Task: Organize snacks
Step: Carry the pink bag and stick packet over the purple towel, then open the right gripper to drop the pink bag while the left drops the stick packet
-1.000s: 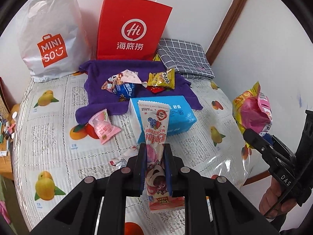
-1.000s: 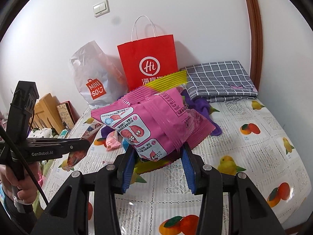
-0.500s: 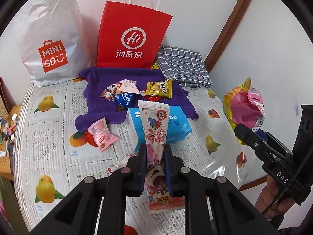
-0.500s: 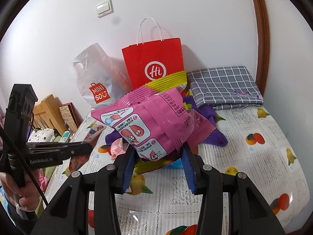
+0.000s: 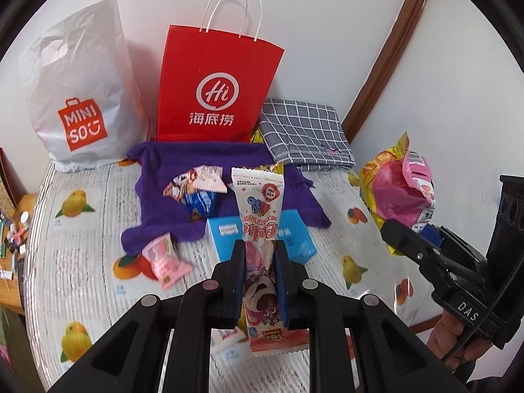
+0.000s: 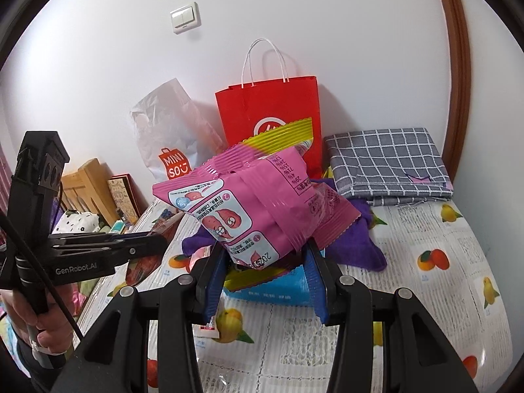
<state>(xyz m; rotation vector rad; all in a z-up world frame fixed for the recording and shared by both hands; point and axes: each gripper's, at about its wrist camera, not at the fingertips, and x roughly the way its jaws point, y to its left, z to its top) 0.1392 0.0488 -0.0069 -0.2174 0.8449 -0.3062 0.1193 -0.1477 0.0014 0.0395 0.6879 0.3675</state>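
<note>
My left gripper is shut on a long white and pink snack packet and holds it upright above the table. My right gripper is shut on a puffy pink snack bag with a yellow edge; the bag also shows at the right of the left wrist view. Several small snacks lie on a purple cloth. A pink packet lies at the cloth's front edge. A blue box sits behind the held packet.
A red paper bag and a white MINISO bag stand against the back wall. A folded grey checked cloth lies at the back right. The fruit-print tablecloth covers the table. Wooden items stand beyond its left edge.
Both grippers have risen and pulled back with their snacks still held; the bags at the wall now sit lower and fuller in view.
</note>
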